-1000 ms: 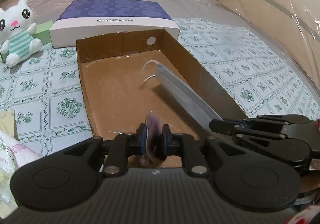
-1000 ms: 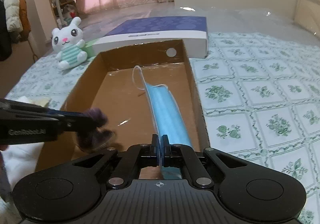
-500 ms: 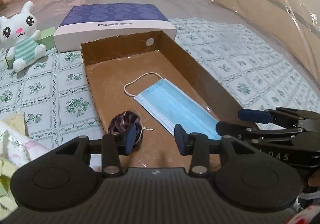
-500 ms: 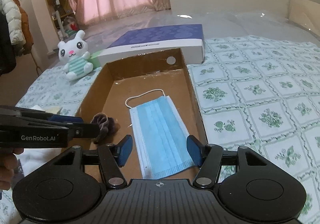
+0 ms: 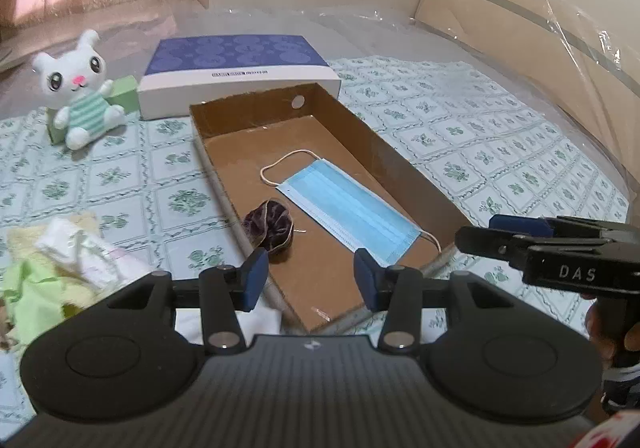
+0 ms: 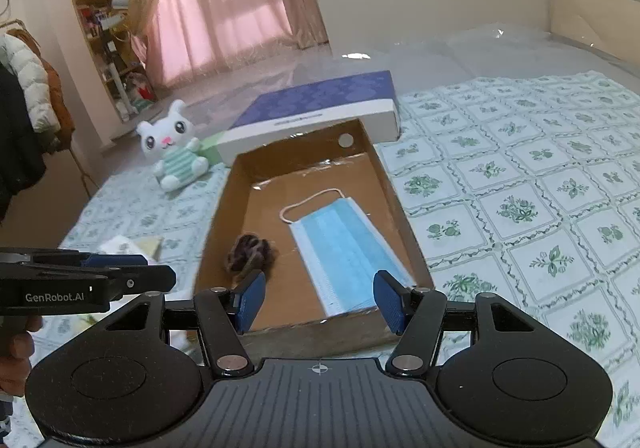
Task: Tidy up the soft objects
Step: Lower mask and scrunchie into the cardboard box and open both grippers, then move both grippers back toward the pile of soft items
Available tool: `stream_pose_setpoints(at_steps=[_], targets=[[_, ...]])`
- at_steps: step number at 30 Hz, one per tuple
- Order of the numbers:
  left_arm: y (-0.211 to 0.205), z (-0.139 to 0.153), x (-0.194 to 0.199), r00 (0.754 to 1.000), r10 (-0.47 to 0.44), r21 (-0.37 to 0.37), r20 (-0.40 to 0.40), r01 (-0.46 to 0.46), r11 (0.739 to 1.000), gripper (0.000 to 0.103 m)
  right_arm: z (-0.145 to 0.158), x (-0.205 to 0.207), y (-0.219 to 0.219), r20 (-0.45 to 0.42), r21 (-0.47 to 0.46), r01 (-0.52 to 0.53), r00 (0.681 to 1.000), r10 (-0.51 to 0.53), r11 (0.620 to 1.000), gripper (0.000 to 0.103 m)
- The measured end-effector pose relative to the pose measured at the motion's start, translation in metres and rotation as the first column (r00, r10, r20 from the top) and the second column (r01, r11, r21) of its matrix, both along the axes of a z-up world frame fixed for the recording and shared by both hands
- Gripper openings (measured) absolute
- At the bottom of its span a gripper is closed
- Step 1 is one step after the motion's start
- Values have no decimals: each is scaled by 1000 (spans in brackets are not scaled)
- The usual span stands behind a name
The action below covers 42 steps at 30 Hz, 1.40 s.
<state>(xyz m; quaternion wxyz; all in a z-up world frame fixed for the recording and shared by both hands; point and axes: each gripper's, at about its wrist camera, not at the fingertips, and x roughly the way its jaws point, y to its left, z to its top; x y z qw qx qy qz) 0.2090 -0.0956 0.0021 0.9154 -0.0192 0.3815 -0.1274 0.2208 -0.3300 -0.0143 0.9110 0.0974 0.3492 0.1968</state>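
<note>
An open brown cardboard box [image 5: 384,152] [image 6: 222,224] lies on the flower-patterned bed cover. Inside it a blue face mask [image 5: 348,208] [image 6: 340,244] lies flat, and a dark purple scrunchie [image 5: 270,226] [image 6: 250,252] rests to its left. My left gripper [image 5: 310,274] hovers over the box's near end; its jaws are opening with nothing between them. My right gripper [image 6: 320,298] is open and empty above the near edge of the box. Each gripper shows at the side of the other's view: the right gripper [image 5: 516,232], the left gripper [image 6: 120,272].
A white plush bunny [image 5: 82,92] [image 6: 174,152] sits at the far left against a green block [image 5: 124,92]. A purple-lidded white box [image 5: 236,68] [image 6: 320,104] stands behind the cardboard box. Crumpled cloths [image 5: 60,260] [image 6: 132,248] are piled left of it.
Both grippers opened, letting go of the scrunchie and the mask, which now lie in the box. Both have pulled back and up from it.
</note>
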Motion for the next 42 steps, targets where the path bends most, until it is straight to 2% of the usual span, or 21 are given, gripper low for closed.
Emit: stream_pose_setpoints(at_steps=[8, 14, 24, 33, 42], targets=[[17, 21, -47, 999, 21, -10, 32, -21, 1000, 44, 22, -37, 4, 7, 23, 31, 999, -31, 999, 61], [39, 32, -85, 997, 62, -18, 48, -62, 998, 47, 31, -66, 9, 13, 63, 18, 1000, -19, 998, 61], [72, 44, -137, 988, 126, -10, 85, -125, 992, 49, 47, -107, 26, 49, 73, -14, 999, 10, 997, 61], [97, 41, -172, 980, 182, 1, 87, -182, 983, 50, 41, -132, 48, 44, 64, -67, 997, 64, 996, 61], [115, 26, -189, 971, 231, -3, 53, -231, 973, 53, 28, -144, 80, 21, 40, -137, 990, 136, 990, 61]])
